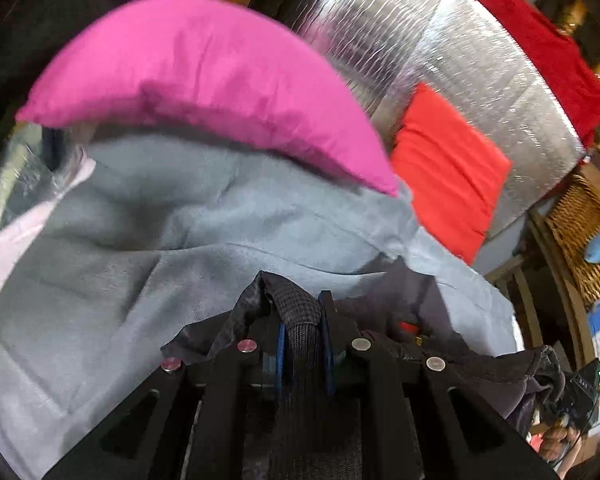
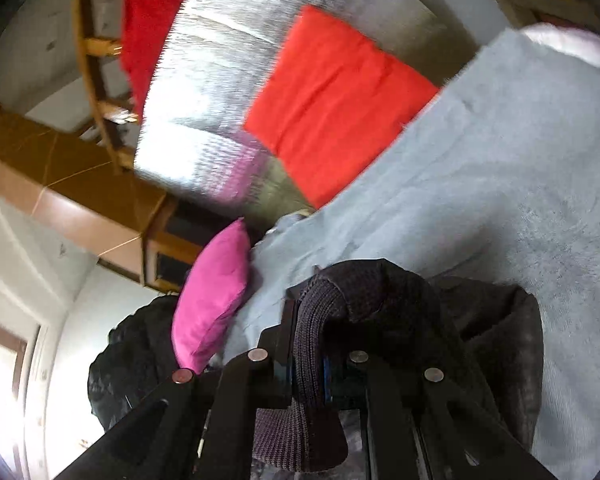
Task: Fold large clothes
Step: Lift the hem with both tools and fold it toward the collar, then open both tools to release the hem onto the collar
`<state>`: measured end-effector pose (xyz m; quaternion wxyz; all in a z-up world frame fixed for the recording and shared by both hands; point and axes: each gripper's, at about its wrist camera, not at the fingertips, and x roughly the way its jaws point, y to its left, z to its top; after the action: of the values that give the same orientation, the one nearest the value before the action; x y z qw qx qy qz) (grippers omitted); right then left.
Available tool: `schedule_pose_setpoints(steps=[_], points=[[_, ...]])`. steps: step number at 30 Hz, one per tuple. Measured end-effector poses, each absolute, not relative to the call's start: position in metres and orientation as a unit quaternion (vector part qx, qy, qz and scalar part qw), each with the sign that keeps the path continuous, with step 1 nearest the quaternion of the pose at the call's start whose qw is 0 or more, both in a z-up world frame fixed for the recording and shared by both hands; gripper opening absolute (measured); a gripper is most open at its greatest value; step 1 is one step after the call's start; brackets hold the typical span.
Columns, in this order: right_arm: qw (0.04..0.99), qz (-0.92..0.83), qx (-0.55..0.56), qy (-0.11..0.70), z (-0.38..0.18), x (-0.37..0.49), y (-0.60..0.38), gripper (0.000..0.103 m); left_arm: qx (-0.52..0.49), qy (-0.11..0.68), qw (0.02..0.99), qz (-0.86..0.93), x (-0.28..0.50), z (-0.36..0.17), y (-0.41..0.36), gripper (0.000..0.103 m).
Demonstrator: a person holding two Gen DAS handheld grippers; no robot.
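A dark knit garment (image 1: pixel 300 312) with a ribbed hem is pinched in my left gripper (image 1: pixel 303 320), whose blue pads are shut on the fabric; the rest trails off to the right. In the right wrist view the same dark garment (image 2: pixel 380 292) bunches over my right gripper (image 2: pixel 312 320), shut on its ribbed edge. Both grippers hang above a pale grey-blue cloth (image 1: pixel 140 240) (image 2: pixel 480 168) spread under them. The garment's full shape is hidden by folds.
A magenta folded cloth (image 1: pixel 204 80) (image 2: pixel 216 296) lies on the grey-blue one. An orange-red folded piece (image 1: pixel 448 168) (image 2: pixel 336 104) rests on a silver foil mat (image 1: pixel 440 48) (image 2: pixel 220 80). A dark red cloth (image 1: pixel 540 48) hangs over wooden bars. A wicker basket (image 1: pixel 580 232) stands at the right.
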<state>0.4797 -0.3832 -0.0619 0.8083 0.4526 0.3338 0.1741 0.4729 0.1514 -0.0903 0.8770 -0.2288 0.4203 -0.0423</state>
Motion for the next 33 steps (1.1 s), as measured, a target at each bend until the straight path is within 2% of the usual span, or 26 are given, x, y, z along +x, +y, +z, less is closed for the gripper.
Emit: schedule_pose_setpoints(steps=[5, 10, 11, 13, 14, 15, 16, 20, 25, 28, 32, 33], points=[[0.798, 0.169, 0.468, 0.340, -0.084, 0.505, -0.385, 0.011, -0.239, 0.438, 0.866, -0.040, 0.494, -0.114, 0.150, 0.016], [0.747, 0.141, 0.539, 0.364, -0.133, 0.523, -0.397, 0.018, -0.288, 0.474, 0.831, -0.031, 0.515, -0.133, 0.157, 0.030], [0.748, 0.140, 0.536, 0.364, -0.135, 0.523, -0.396, 0.023, -0.292, 0.472, 0.831, -0.038, 0.514, -0.130, 0.157, 0.033], [0.752, 0.155, 0.535, 0.352, -0.131, 0.523, -0.396, 0.044, -0.301, 0.456, 0.835, -0.056, 0.510, -0.122, 0.162, 0.058], [0.754, 0.164, 0.535, 0.344, -0.127, 0.523, -0.397, 0.073, -0.301, 0.447, 0.841, -0.050, 0.508, -0.118, 0.165, 0.064], [0.757, 0.168, 0.535, 0.335, -0.122, 0.521, -0.397, 0.086, -0.293, 0.422, 0.857, -0.021, 0.500, -0.108, 0.172, 0.071], [0.770, 0.160, 0.528, 0.320, -0.111, 0.517, -0.399, 0.086, -0.286, 0.404, 0.869, 0.003, 0.494, -0.101, 0.180, 0.074], [0.803, 0.161, 0.489, 0.300, -0.080, 0.503, -0.405, 0.086, -0.236, 0.386, 0.891, 0.024, 0.479, -0.088, 0.191, 0.075], [0.875, 0.121, 0.281, 0.376, -0.058, 0.500, -0.382, 0.086, -0.053, 0.410, 0.910, -0.018, 0.478, -0.093, 0.161, 0.075], [0.891, 0.099, 0.138, 0.422, -0.063, 0.513, -0.356, 0.085, 0.016, 0.431, 0.900, -0.064, 0.489, -0.103, 0.137, 0.075], [0.877, 0.103, 0.064, 0.465, -0.083, 0.539, -0.342, 0.062, 0.075, 0.454, 0.884, -0.080, 0.510, -0.120, 0.111, 0.075], [0.872, 0.100, 0.054, 0.476, -0.090, 0.543, -0.342, 0.062, 0.088, 0.457, 0.882, -0.079, 0.516, -0.124, 0.106, 0.075]])
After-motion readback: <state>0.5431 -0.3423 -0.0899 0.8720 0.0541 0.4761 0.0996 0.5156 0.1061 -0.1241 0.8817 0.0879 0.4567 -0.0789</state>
